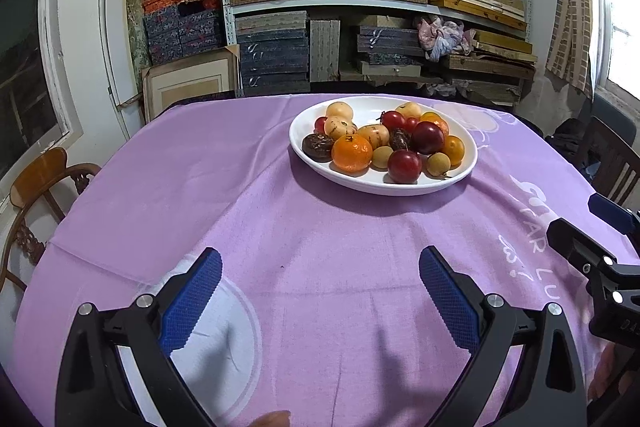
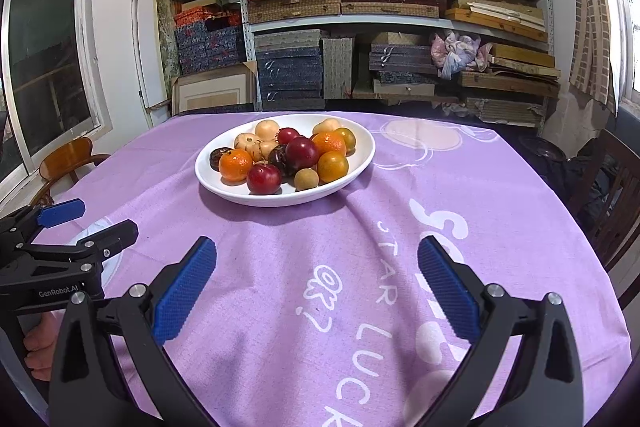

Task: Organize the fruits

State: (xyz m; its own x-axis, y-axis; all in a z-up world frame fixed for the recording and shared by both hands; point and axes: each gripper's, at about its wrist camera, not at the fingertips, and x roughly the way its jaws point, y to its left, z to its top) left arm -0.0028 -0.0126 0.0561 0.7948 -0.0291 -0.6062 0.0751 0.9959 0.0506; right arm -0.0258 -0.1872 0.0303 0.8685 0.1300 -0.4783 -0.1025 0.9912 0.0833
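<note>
Fruits [image 1: 384,143] fill a white oval plate [image 1: 460,175] toward the far side of a counter draped in a purple cloth [image 1: 280,227], among them oranges, dark red plums and pale round pieces piled touching one another. Left gripper [image 1: 320,259] and right gripper [image 2: 316,251] hover low over the cloth near its front edge, well apart from the plate, each with jaws spread wide and holding nothing. Shelves [image 2: 392,15] stacked with flat boxes line the wall behind, and a wooden chair [image 1: 44,183] stands at the counter's left.
</note>
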